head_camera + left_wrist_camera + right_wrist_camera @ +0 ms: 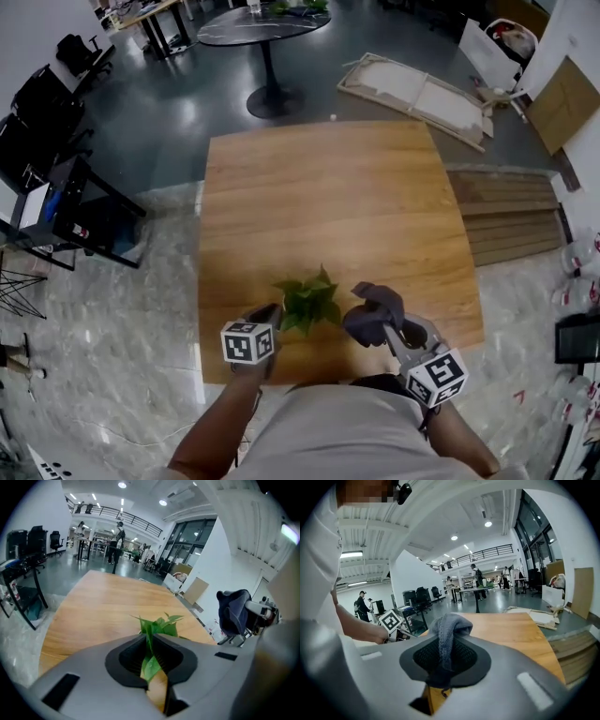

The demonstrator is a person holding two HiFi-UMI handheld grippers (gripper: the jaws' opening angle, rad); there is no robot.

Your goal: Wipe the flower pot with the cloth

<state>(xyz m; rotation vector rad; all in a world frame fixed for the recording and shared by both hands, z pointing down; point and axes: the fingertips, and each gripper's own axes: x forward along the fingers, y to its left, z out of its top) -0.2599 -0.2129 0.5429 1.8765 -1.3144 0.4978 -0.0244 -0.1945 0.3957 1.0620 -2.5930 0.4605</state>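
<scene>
Indoor hall, bright and even. Light src: ceiling lights [123, 485] plus window wall [187, 550]. Glare patches on dark polished floor [187, 112]. Shadows soft, faint. Both gripper views: heavy fisheye, black vignette at corners, nearest foreground soft, prob. out of focus. Head view: sharp centre, edges bowed.

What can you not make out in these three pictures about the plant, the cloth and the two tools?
The flower pot: head view, covered by the plant's leaves and the left tool; left gripper view, behind that tool's body.
Left tool's grip: leaves stand in its narrow slit; pinched or merely behind, unclear.
The cloth: right gripper view, lower end hidden inside the right tool.
</scene>
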